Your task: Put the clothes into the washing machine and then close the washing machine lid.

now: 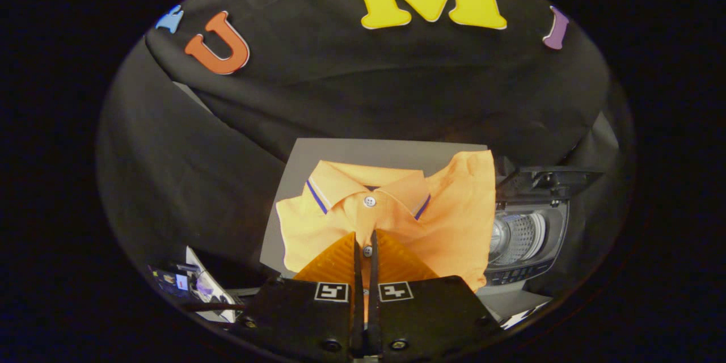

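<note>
Item: orange polo shirt (448, 221), soft, light, floppy, left of the washing machine (527, 238). My gripper (366, 241) is pinched together on its button placket; I judge that hold sound.

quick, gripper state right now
gripper: fingers nearly together over the orange polo shirt placket; whether they pinch the fabric cannot be told

The fingers (346, 258) hide the orange shirt's (454, 221) lower front; the shirt covers the washing machine's (530, 238) left side.
</note>
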A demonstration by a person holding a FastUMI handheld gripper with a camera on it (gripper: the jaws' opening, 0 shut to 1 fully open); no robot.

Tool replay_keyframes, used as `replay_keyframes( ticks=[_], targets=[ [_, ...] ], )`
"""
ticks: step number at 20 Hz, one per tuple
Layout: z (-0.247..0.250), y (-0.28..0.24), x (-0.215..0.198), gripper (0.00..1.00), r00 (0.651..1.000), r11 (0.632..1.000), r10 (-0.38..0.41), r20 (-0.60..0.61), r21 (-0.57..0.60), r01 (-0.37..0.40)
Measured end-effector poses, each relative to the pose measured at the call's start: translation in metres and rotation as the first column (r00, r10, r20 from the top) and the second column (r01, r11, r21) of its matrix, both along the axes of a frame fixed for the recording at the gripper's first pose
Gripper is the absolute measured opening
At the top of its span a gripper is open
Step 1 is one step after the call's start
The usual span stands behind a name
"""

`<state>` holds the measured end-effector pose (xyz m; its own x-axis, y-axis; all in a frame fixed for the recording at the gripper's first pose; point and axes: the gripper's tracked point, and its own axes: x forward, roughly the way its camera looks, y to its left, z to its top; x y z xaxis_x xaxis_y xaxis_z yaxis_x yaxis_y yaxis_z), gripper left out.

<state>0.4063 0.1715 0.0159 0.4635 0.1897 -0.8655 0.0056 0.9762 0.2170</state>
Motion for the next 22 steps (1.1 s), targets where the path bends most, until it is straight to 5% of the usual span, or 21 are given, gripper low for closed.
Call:
replay_keyframes(
  ticks=[22],
  targets=[
    [-0.003, -0.144, -0.108, 0.06, 0.963, 0.962, -0.264, 0.051, 0.083, 0.26]
  ],
)
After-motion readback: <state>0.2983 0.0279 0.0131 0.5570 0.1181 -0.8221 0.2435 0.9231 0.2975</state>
